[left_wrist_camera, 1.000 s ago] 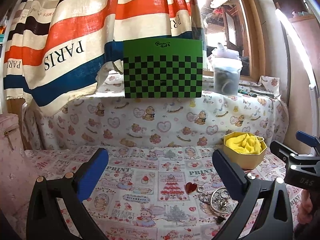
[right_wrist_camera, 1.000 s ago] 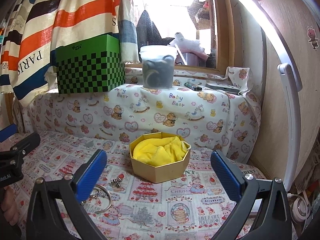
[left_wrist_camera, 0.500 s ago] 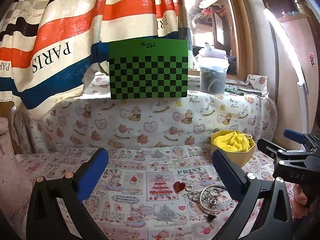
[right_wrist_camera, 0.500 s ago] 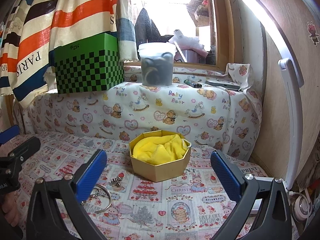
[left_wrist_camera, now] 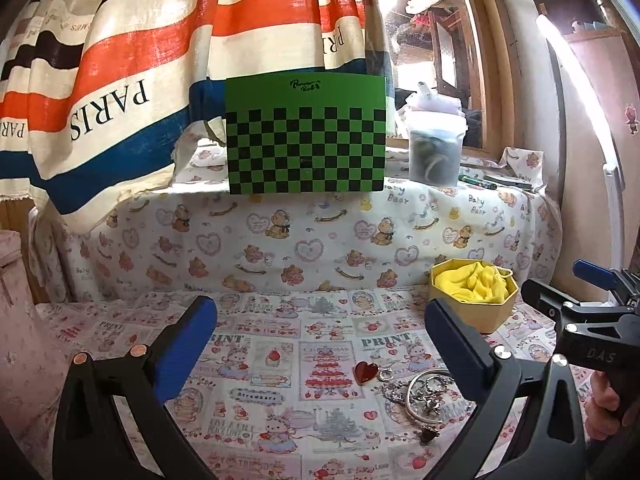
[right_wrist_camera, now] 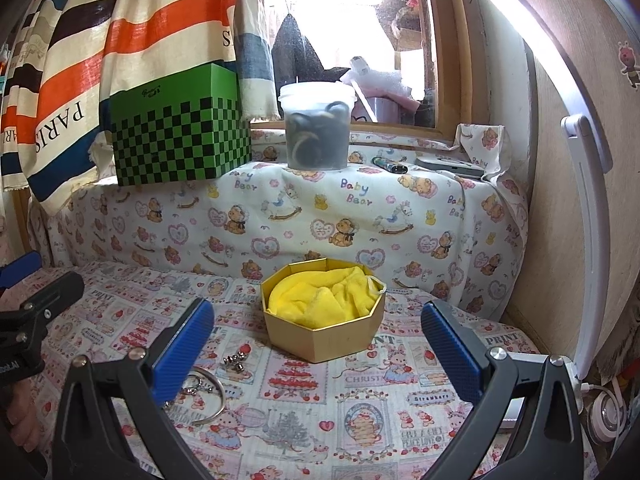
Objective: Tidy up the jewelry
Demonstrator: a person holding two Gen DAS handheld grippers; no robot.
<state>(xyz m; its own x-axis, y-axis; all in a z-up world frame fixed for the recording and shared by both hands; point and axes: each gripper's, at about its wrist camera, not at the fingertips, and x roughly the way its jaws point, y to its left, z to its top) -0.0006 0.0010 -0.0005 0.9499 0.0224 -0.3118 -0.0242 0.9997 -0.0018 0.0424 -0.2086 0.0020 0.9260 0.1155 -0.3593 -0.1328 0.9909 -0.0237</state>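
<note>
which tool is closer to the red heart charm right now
Left. The red heart charm lies on the cloth between the open fingers of the left tool, nearer its right finger. The right tool faces the yellow-lined box, further off to the right.

Daylight is pouring through the window [right_wrist_camera: 344,36], blowing out to white in the right wrist view. A lit white lamp bar [right_wrist_camera: 560,92] is glaring along the right edge. Fisheye bending is curving the striped curtain [left_wrist_camera: 160,40] and frame corners, which are vignetting black. Focus is holding sharp centrally; jewelry pile [left_wrist_camera: 424,396] is possibly slightly soft.
</note>
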